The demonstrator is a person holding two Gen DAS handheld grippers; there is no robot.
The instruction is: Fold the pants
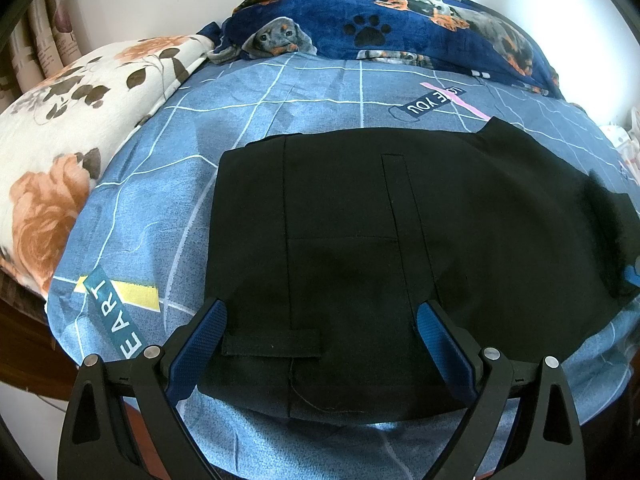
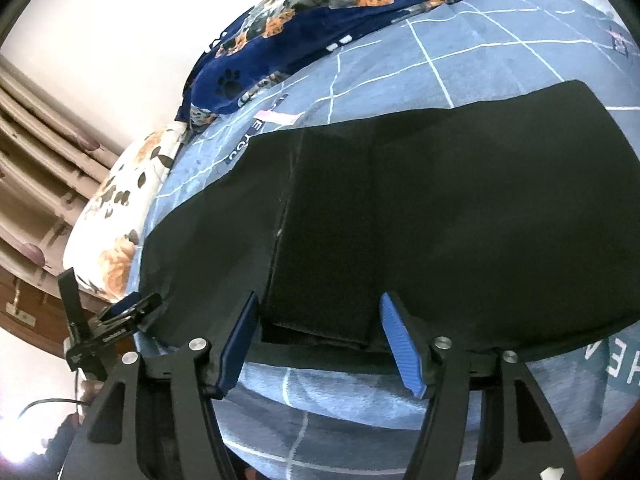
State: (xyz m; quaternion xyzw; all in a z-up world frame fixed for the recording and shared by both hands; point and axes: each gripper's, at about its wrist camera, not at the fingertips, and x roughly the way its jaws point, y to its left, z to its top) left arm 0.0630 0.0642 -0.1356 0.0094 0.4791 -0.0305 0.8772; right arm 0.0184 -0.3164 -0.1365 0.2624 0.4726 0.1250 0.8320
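Black pants (image 1: 360,216) lie flat on the blue grid-patterned bed sheet (image 1: 168,176), waistband end toward the near edge. My left gripper (image 1: 320,312) is open, its blue-padded fingers (image 1: 208,328) spread over the near edge of the pants by a belt loop. My right gripper (image 2: 320,312) is open, its fingers (image 2: 400,340) on either side of a folded edge of the pants (image 2: 440,220). The right gripper also shows at the far right in the left wrist view (image 1: 624,248). The left gripper shows at the left in the right wrist view (image 2: 120,316).
A floral cream pillow (image 1: 68,128) lies at the left of the bed. A navy dog-print blanket (image 1: 400,24) is bunched at the far side by a white wall. Curtains (image 2: 36,152) hang at the left. The sheet (image 2: 360,392) ends close below the grippers.
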